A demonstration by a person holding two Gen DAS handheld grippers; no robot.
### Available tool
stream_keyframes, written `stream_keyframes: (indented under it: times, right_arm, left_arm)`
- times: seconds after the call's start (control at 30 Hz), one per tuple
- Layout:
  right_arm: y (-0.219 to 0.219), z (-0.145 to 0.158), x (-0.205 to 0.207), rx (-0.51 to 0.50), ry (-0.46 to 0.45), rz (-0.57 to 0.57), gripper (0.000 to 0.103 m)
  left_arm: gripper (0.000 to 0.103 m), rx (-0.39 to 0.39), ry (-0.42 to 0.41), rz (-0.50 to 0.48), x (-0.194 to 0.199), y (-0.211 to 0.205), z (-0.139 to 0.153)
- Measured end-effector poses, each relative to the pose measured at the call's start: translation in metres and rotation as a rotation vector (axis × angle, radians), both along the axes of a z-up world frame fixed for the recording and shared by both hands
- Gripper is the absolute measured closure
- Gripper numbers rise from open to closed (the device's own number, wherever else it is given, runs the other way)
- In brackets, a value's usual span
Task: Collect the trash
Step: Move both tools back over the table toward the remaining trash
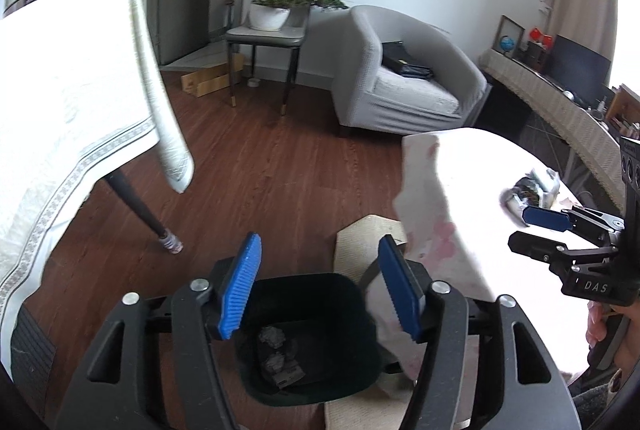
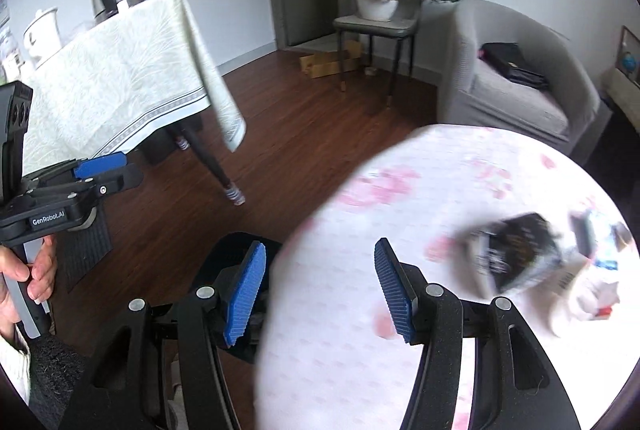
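— That dark brown plank floor (image 1: 260,166) looks like wood, smooth with a slight sheen.
— And the round tabletop's white, pink-flowered cloth (image 2: 400,198) is matt. The claw's blue ribbed pads (image 1: 240,290) look like rough plastic or rubber.

We cannot read the blurred black packet (image 2: 516,254) on the table; the wrappers (image 2: 592,270) beside it are smeared too.

Black bin (image 1: 308,338) sat beside my round table (image 2: 400,210), crumpled scraps inside; dark packet (image 2: 516,254) plus wrappers (image 2: 592,270) lay on the table.
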State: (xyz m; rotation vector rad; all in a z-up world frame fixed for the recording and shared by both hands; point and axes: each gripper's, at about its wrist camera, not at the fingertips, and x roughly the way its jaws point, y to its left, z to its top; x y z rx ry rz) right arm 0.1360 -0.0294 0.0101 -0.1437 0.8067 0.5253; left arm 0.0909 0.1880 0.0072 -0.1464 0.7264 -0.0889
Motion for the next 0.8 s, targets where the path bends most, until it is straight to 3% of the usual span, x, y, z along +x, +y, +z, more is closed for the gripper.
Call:
stream_keyframes:
  times: [0.57,0.8]
  right_arm:
    - [-0.120,0.017,-0.006,0.001,-0.051,-0.169,0.038]
    - [-0.169,0.018,-0.002,0.012,-0.051,-0.239,0.036]
  left_arm:
    - [0.022,-0.042,-0.037,-0.102,0.024,-0.086,0.009]
    - [0.021,-0.014,-0.030,-0.149,0.042,-0.120,0.007]
